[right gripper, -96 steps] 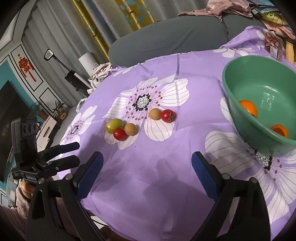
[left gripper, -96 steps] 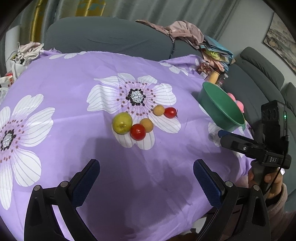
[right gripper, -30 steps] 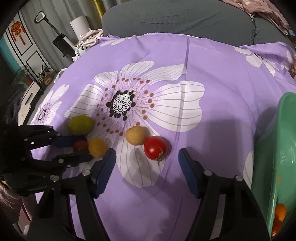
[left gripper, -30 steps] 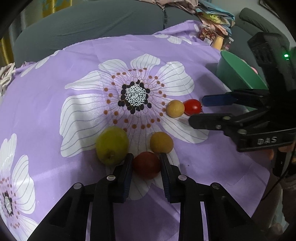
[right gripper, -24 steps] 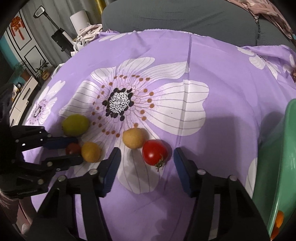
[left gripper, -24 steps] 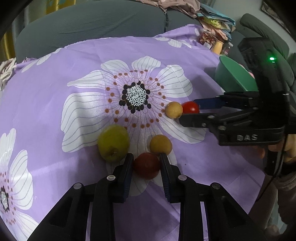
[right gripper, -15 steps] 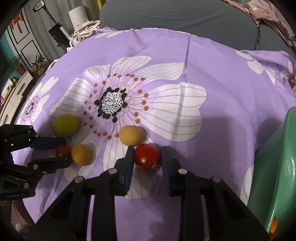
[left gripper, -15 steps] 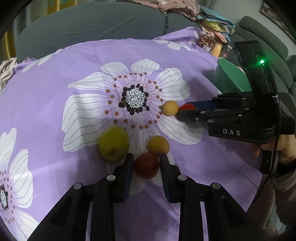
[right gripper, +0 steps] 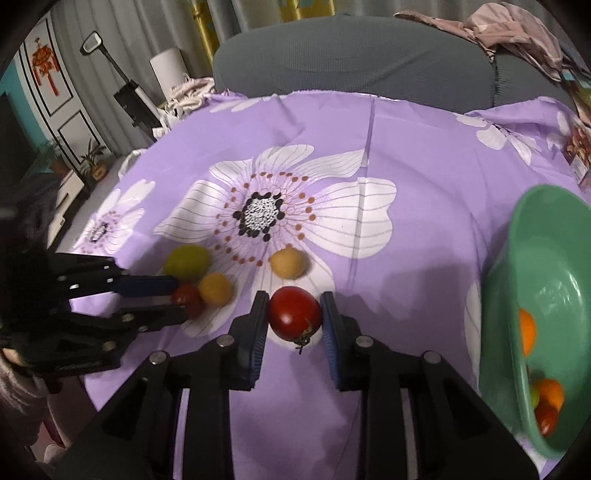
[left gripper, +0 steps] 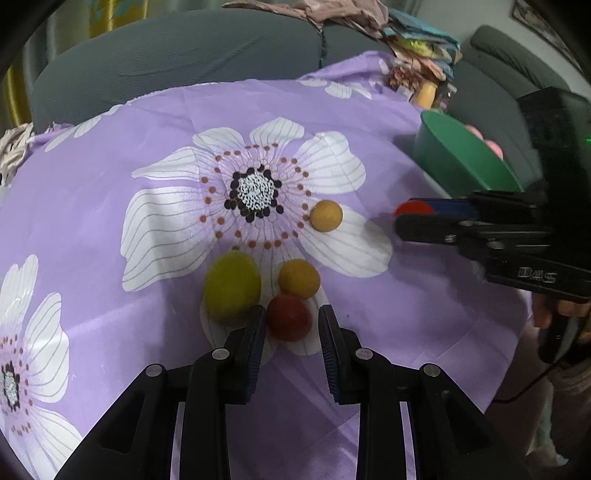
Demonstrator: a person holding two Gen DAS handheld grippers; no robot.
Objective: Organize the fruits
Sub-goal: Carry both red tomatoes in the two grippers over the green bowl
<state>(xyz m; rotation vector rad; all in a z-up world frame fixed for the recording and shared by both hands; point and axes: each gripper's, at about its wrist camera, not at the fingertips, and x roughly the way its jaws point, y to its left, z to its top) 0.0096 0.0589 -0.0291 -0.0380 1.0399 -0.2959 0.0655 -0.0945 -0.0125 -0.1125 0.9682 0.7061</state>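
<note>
My left gripper (left gripper: 290, 322) is shut on a small dark red fruit (left gripper: 289, 316) low over the purple flowered cloth (left gripper: 110, 155). A green-yellow fruit (left gripper: 232, 284) and a yellow-brown fruit (left gripper: 298, 277) lie right beside it. Another yellow-brown fruit (left gripper: 325, 215) lies farther off. My right gripper (right gripper: 293, 319) is shut on a red tomato (right gripper: 294, 314) and holds it above the cloth; it also shows in the left wrist view (left gripper: 412, 207). The green bowl (right gripper: 543, 280) at the right holds orange and red fruits.
A grey sofa (left gripper: 177, 48) curves behind the table with piled clothes (left gripper: 332, 14) on it. Small packets and a bottle (left gripper: 424, 92) stand at the table's far right corner. A floor cleaner (right gripper: 129, 92) stands at the left.
My right gripper closed on the tomato and lifted it toward the bowl side. My left gripper stays shut on the dark red fruit, slightly raised.
</note>
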